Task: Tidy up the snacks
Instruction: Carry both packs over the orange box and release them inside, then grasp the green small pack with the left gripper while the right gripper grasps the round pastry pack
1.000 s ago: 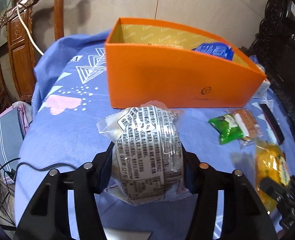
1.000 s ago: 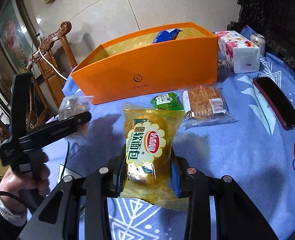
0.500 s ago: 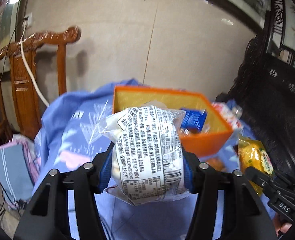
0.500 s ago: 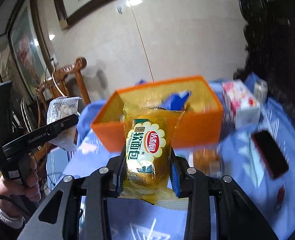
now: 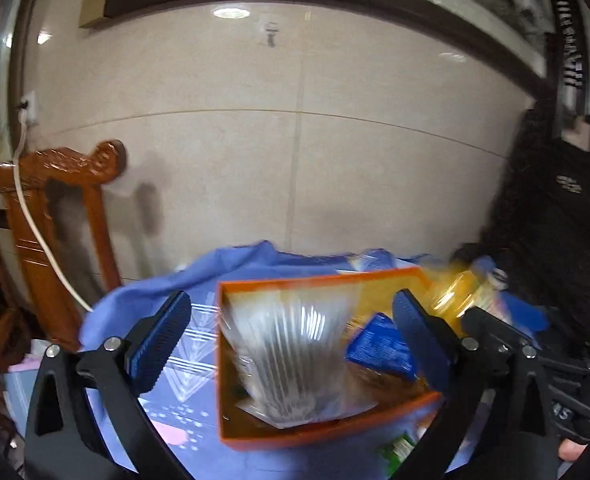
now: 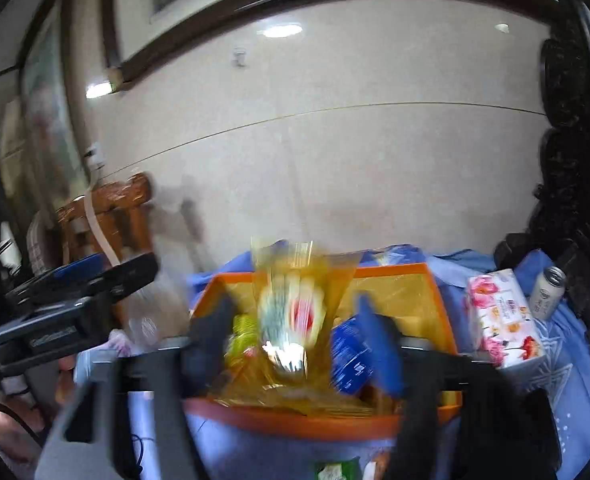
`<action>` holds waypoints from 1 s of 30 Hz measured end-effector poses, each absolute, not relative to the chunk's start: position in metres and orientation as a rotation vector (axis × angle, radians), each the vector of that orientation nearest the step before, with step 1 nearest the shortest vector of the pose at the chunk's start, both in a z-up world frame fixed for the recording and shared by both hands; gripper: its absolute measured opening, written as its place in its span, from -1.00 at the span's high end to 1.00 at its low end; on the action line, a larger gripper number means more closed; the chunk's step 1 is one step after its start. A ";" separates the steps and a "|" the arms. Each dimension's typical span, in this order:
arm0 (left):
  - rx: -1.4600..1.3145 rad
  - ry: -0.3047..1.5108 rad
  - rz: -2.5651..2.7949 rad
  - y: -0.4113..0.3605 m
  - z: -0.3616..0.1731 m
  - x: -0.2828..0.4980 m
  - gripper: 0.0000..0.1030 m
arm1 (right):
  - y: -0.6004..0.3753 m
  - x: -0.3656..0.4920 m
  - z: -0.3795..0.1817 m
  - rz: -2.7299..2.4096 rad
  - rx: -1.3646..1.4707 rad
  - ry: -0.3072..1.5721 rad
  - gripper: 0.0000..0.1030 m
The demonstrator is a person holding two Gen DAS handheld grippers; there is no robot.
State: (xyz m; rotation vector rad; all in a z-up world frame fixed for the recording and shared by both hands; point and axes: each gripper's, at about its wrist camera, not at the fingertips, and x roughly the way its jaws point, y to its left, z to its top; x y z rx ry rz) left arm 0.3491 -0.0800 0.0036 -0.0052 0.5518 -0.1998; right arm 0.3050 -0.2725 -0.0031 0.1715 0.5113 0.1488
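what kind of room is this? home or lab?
Most likely a home living or dining room: a carved wooden chair against the wall, a cloth-covered table with an orange box of snacks, and a tissue pack.

Even indoor light, ceiling-lamp glare on wall tiles [image 5: 295, 140], motion blur (worst low centre), fisheye-bent edges

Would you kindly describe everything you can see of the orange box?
The orange box is an open-topped, cardboard-looking container with orange outer walls and a yellow lining. It stands upright on the blue patterned cloth. Inside lies a blue packet; a clear printed snack bag and a yellow bread packet, both blurred, are dropping in. Neither gripper touches it. A floral tissue pack stands beside it.
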 end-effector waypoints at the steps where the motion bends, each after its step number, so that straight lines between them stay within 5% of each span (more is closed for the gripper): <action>1: -0.003 0.560 -0.206 -0.079 0.007 0.348 -0.92 | -0.276 0.300 0.001 0.137 0.183 0.479 -0.57; 4: -0.008 0.499 -0.220 -0.070 0.010 0.325 -0.92 | -0.286 0.279 0.003 0.113 0.195 0.427 -0.80; 9: -0.067 0.564 -0.247 -0.059 -0.015 0.295 -0.92 | -0.309 0.245 -0.025 0.071 0.254 0.480 -0.86; 20: -0.031 0.746 -0.301 -0.077 -0.110 0.229 -0.92 | -0.336 0.180 -0.138 -0.056 0.323 0.743 -0.86; 30: 0.013 0.810 -0.311 -0.079 -0.134 0.201 -0.92 | -0.336 0.238 -0.187 -0.056 0.253 0.885 -0.77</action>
